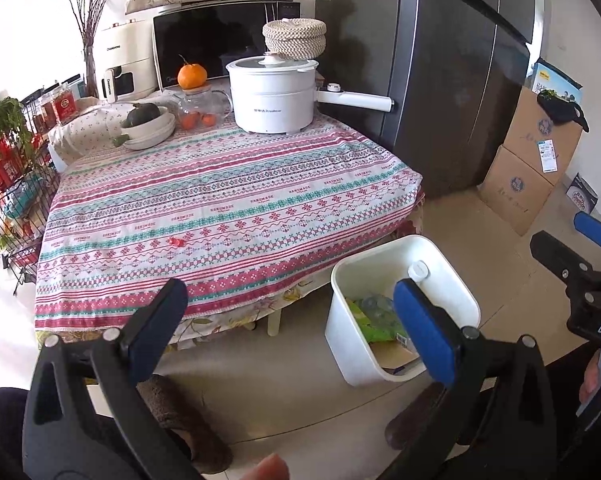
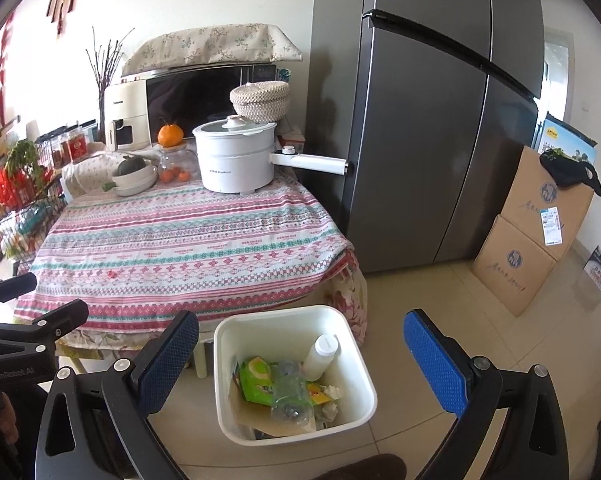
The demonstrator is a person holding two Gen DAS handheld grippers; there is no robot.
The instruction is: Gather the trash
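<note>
A white square trash bin [image 2: 342, 344] stands on the floor at the table's front right corner. It holds a white bottle [image 2: 320, 356], a clear plastic bottle [image 2: 288, 394], a green wrapper [image 2: 256, 380] and cardboard. The bin also shows in the left wrist view [image 1: 340, 332]. My right gripper [image 2: 300, 352] is open and empty above the bin. My left gripper [image 1: 288, 320] is open and empty, left of the bin near the table's front edge. A small red scrap [image 1: 176, 242] lies on the patterned tablecloth [image 1: 228, 208].
A white electric pot [image 1: 272, 96], a glass jar, an orange [image 1: 191, 76], stacked bowls [image 1: 148, 128] and a microwave stand at the table's back. A grey fridge [image 2: 432, 140] stands right, cardboard boxes [image 2: 536, 236] beyond it. A wire rack [image 1: 12, 200] stands left.
</note>
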